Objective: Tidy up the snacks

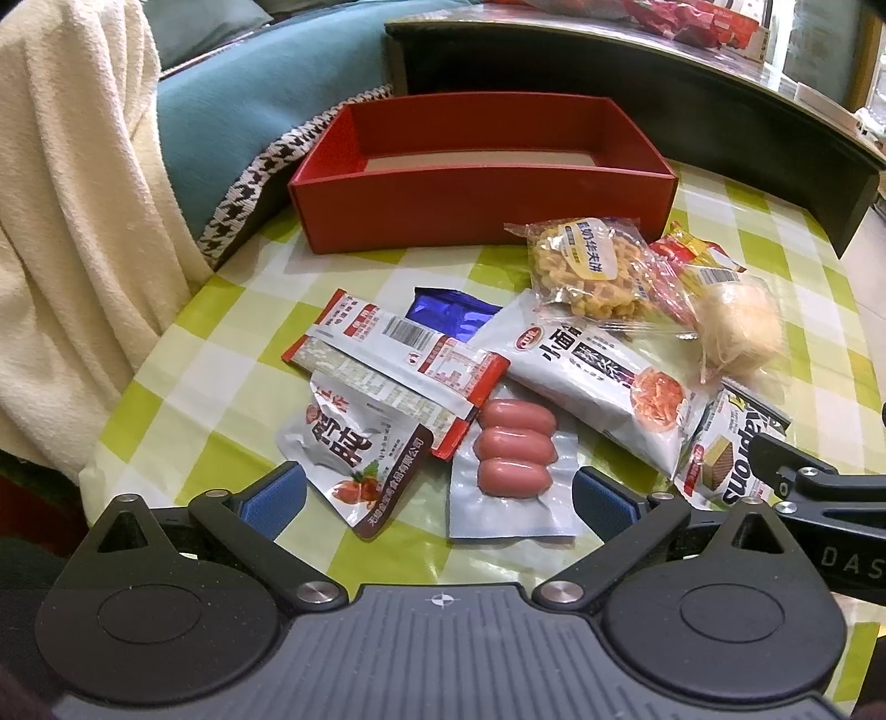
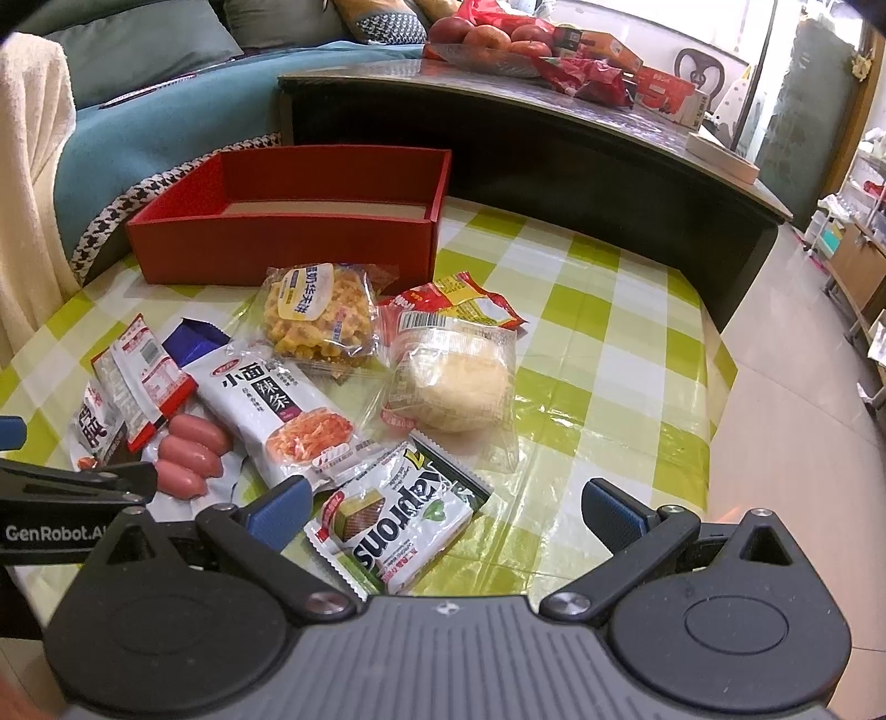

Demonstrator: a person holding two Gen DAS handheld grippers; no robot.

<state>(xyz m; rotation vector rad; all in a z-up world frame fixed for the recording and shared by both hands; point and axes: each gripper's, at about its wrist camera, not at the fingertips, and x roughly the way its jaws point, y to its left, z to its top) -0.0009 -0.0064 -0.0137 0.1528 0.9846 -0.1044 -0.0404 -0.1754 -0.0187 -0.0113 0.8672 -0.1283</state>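
Note:
An empty red box [image 1: 482,191] [image 2: 288,238] stands at the back of the green checked table. In front of it lies a heap of snack packs: a sausage pack [image 1: 515,448] [image 2: 191,457], a white spicy-strip bag [image 1: 598,376] [image 2: 282,410], a yellow waffle pack [image 1: 592,271] [image 2: 318,313], a pale bun pack [image 1: 736,327] [image 2: 459,387], a Kaprons wafer pack [image 1: 720,459] [image 2: 398,526], a red-and-white pack [image 1: 398,349] [image 2: 144,365]. My left gripper [image 1: 437,498] is open just before the sausages. My right gripper [image 2: 443,512] is open around the wafer pack.
A dark low table [image 2: 554,138] with apples [image 2: 493,33] and red packets stands behind the box. A teal sofa [image 1: 238,116] and a cream blanket [image 1: 72,194] lie to the left. The table edge drops to tiled floor [image 2: 803,415] on the right.

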